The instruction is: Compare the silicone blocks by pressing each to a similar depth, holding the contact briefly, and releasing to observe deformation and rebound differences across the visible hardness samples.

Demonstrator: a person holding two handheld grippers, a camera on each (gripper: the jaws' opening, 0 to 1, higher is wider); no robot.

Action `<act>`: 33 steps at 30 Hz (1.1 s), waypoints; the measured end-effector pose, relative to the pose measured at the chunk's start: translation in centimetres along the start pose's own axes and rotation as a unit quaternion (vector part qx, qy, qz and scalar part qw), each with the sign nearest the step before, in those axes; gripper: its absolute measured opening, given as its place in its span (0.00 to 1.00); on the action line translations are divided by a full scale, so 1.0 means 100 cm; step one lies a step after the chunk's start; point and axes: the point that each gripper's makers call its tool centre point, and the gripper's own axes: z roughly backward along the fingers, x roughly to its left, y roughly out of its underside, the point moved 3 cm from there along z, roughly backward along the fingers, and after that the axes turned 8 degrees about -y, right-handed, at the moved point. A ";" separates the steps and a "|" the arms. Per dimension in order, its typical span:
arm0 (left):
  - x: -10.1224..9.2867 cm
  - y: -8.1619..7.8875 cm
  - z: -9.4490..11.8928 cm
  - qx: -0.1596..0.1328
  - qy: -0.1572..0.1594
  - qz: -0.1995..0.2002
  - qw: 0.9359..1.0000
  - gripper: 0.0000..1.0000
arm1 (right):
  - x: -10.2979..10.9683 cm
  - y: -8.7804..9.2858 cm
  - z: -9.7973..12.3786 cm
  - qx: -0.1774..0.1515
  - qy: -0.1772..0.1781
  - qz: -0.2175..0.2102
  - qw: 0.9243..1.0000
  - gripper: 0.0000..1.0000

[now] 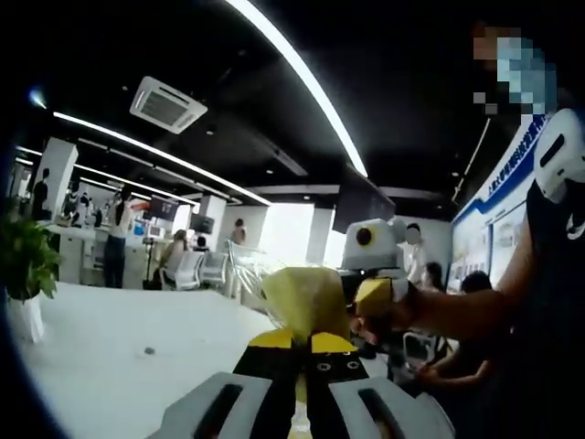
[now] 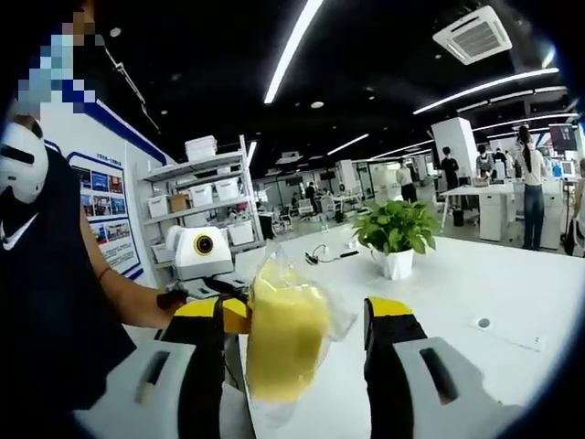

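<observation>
Low centre of the left gripper view, the left tool (image 1: 302,352) pinches a yellow silicone block in crinkly clear wrap (image 1: 306,300). The right tool (image 2: 294,320) stands apart around it (image 2: 285,338). Behind: white counter (image 2: 494,283), potted plant (image 2: 395,236).

Yellow silicone block (image 2: 285,340) in clear wrap between parted right gripper (image 2: 302,325) jaws — left gripper (image 2: 203,274) touching it — above white table (image 2: 494,283).
</observation>
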 end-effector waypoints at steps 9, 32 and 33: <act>0.004 0.004 0.004 0.000 -0.006 0.006 1.000 0.00 | 0.002 0.005 -0.005 0.004 -0.003 -0.007 1.000 0.42; 0.005 0.005 0.004 -0.003 -0.011 0.008 1.000 0.00 | 0.005 0.007 -0.007 0.009 -0.007 -0.010 1.000 0.13; 0.005 0.005 0.004 -0.003 -0.010 0.008 1.000 0.00 | 0.005 0.006 -0.008 0.009 -0.007 -0.010 1.000 0.12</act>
